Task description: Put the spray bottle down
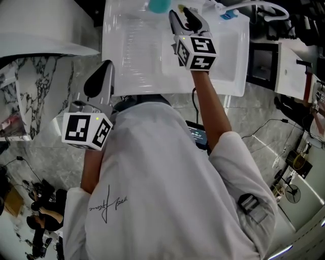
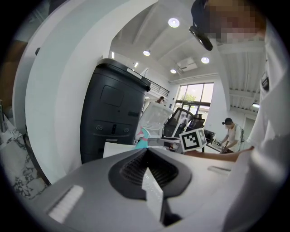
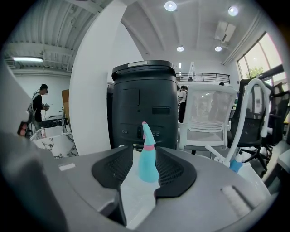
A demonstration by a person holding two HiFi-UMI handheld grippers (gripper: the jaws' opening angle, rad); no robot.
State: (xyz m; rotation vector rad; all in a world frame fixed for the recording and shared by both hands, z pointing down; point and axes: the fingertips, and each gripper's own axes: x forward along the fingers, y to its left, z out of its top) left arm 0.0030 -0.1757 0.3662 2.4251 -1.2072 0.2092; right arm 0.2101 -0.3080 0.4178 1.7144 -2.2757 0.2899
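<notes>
A teal spray bottle (image 3: 147,161) with a pink collar stands upright on the white table (image 1: 137,56), at its far edge (image 1: 158,5). My right gripper (image 1: 184,15) reaches over the table just short of the bottle and a little to its right. In the right gripper view the gripper (image 3: 144,177) is open; the bottle shows between the pads with a gap on its left side, free of them. My left gripper (image 1: 101,71) hangs by the table's near left corner, its jaws (image 2: 147,152) shut on nothing. The bottle's teal top (image 2: 141,142) peeks over them.
A tall black bin (image 3: 145,104) stands behind the table, with a white mesh chair (image 3: 208,118) to its right. A small blue-capped bottle (image 3: 235,164) and a white hose lie at the table's far right. Marble floor surrounds the table; people stand in the background.
</notes>
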